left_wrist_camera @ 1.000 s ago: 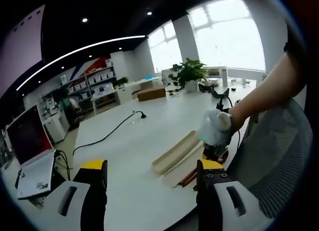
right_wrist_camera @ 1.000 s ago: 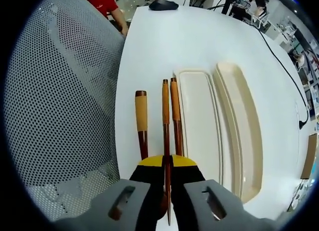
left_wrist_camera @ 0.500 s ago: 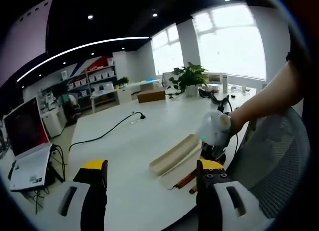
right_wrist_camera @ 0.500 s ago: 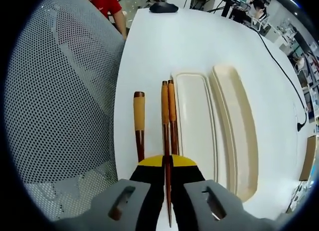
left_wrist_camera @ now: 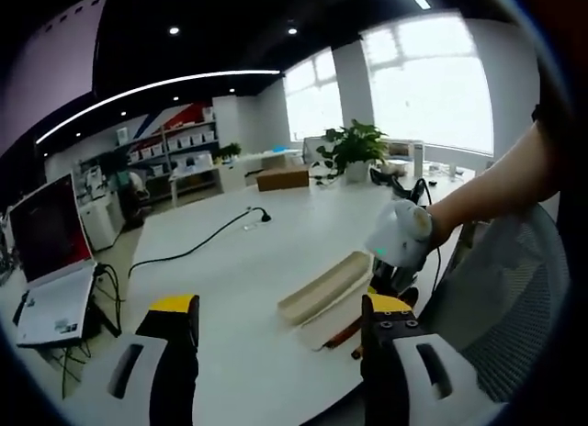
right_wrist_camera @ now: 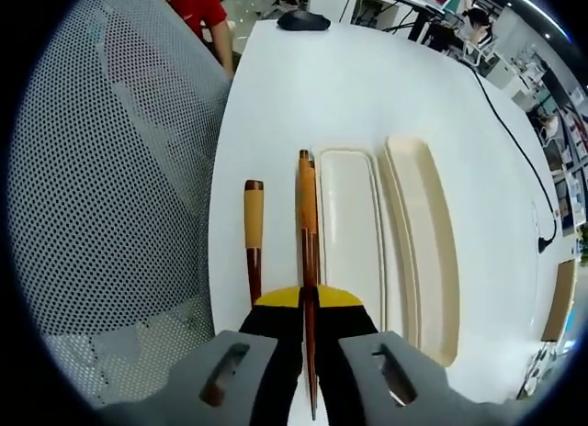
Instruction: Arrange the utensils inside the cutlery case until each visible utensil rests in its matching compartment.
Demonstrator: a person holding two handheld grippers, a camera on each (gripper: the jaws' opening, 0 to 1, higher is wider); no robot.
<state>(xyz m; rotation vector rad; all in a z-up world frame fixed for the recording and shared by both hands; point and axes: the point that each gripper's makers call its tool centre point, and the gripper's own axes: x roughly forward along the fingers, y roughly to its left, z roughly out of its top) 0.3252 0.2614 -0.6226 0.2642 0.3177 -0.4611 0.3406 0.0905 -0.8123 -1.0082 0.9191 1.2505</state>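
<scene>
Wooden chopstick (right_wrist_camera: 306, 219) is rising off the white tabletop (right_wrist_camera: 276, 105), pinched in the closed jaws of the right hand-held gripper (right_wrist_camera: 309, 318); over the last second the cream cutlery case (right_wrist_camera: 354, 233) and the spoon (right_wrist_camera: 252, 238) beside it are shrinking in its view (the lift is under way). Next comes carrying it over a compartment. Left hand-held gripper (left_wrist_camera: 276, 320) is hanging wide open, empty.

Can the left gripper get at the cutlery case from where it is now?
Probably yes. The left gripper is open, with bare table between it and the cutlery case. The right gripper works at the case's far side.
</scene>
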